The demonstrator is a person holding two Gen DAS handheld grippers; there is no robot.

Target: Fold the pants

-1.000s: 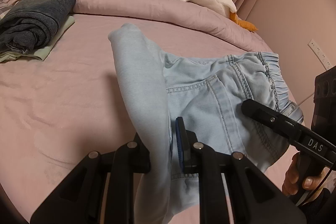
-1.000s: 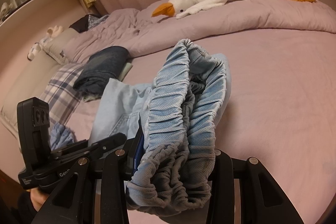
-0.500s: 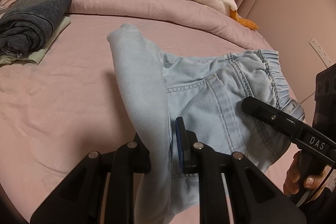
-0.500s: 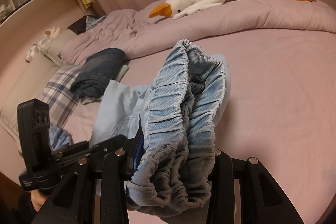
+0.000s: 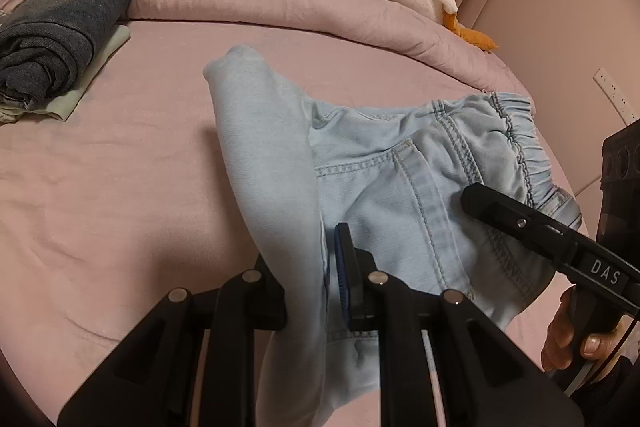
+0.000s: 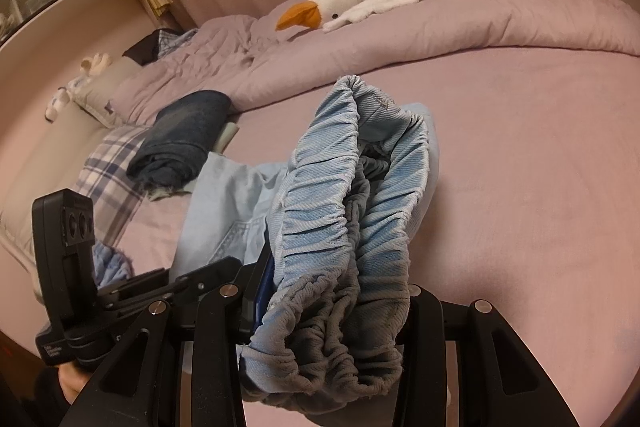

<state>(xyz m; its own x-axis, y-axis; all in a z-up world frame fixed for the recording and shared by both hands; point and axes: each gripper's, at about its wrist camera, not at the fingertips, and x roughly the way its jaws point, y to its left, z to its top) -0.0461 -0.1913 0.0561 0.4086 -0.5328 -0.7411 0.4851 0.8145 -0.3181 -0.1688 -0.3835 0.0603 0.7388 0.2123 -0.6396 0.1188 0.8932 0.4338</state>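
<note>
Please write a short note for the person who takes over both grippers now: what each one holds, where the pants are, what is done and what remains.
Left gripper: shut on a folded edge of the light blue pants.
Right gripper: shut on the bunched elastic waistband.
Pants hang between the two, above the pink bed. A dark folded garment lies at the far left.
Done: pants picked up, partly doubled.
Left: lay them flat and finish folding.

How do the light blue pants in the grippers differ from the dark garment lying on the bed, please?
The light blue pants are pale denim; the dark garment is navy. The light blue pants hang unfolded, clamped by the left gripper and right gripper; the dark garment lies folded on a pale cloth, untouched. Both are above the same pink bed.
</note>
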